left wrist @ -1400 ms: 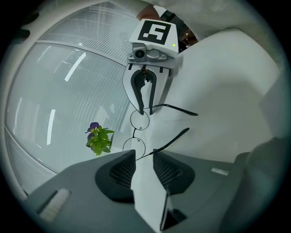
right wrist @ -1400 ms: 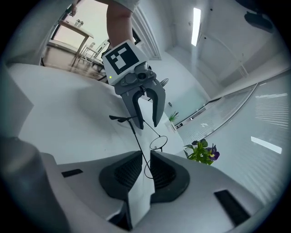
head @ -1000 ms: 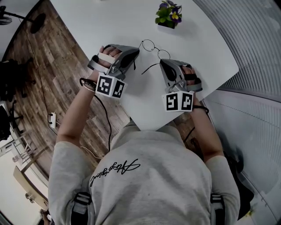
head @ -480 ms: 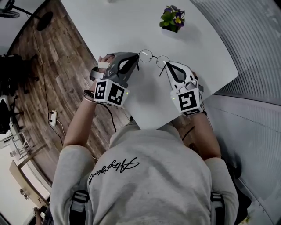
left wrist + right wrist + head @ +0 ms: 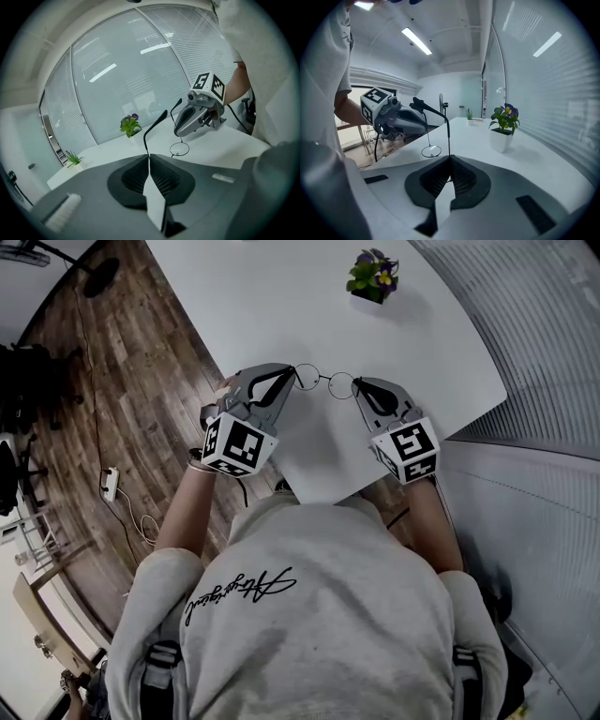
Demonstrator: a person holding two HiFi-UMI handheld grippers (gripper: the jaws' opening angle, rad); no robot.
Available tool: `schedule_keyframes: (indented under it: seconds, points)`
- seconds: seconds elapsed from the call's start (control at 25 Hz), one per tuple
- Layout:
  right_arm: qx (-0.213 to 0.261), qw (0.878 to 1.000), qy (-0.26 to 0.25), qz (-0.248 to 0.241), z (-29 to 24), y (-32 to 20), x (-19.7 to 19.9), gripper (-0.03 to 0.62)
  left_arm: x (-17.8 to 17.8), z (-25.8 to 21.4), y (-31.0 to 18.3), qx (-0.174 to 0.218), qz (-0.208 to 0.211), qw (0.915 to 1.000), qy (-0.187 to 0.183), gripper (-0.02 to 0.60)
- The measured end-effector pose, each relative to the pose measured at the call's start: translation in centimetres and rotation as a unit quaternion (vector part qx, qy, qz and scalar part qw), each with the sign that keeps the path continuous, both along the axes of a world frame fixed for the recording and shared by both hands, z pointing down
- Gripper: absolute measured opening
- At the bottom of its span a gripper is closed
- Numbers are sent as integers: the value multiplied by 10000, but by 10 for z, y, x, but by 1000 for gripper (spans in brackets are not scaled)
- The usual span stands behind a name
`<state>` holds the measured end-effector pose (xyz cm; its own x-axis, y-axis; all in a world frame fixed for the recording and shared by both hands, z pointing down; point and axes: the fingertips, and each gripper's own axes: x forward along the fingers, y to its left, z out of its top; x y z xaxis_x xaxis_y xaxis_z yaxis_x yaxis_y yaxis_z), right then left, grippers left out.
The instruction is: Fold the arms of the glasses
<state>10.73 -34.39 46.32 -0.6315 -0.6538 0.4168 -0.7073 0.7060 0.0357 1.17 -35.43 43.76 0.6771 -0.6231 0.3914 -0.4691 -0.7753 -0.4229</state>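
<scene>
Glasses (image 5: 323,381) span between both grippers, over the tabletop (image 5: 281,306) near its front edge. Left gripper (image 5: 289,376): jaws clenched on one thin arm. Right gripper (image 5: 358,387): jaws clenched on the other arm. Hinges too fine to make out. Potted plant (image 5: 373,276) stands well apart, with bare surface between.

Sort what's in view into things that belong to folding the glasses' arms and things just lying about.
Belongs to the job:
- glasses
- left gripper, jaws shut on one arm
- right gripper, jaws shut on the other arm

Just lying about:
- potted flower on the white table
- power strip on the wooden floor
</scene>
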Motion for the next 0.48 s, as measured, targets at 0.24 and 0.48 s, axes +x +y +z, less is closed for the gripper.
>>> schedule_keyframes:
  seconds: [0.24,0.48]
  points:
    - [-371,9993,17,-1,13,8,-5,0,-7,13,15,-467,-267,9981,309,6]
    - [-423,9989,166,-74,21,13,-8,0,-8,16,19,-488,-266,9981,267,5]
